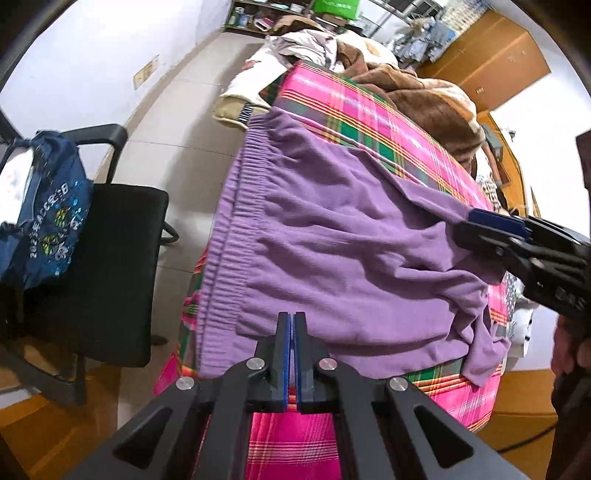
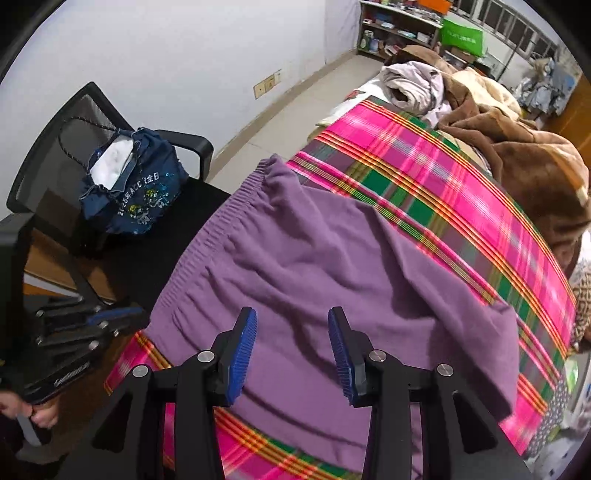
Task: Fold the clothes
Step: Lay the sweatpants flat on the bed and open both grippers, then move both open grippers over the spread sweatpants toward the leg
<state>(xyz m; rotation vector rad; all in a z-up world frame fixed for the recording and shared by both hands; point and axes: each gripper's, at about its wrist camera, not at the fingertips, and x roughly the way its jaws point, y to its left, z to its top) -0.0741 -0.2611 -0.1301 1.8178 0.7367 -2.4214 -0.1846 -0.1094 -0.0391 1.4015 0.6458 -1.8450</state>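
Observation:
A purple garment (image 1: 332,240) with a ribbed elastic waistband lies spread on a pink plaid bedspread (image 1: 354,110); it also shows in the right wrist view (image 2: 314,266). My left gripper (image 1: 292,319) is shut, its tips at the garment's near edge; no cloth shows between the pads. It shows at the left in the right wrist view (image 2: 122,317). My right gripper (image 2: 291,325) is open and empty, just above the garment. It shows at the right in the left wrist view (image 1: 469,221).
A black office chair (image 2: 44,177) with a dark blue drawstring bag (image 2: 136,192) stands beside the bed. A brown blanket (image 2: 517,155) and heaped bedding (image 2: 413,85) lie at the far end. Shelves (image 2: 399,26) stand against the back wall.

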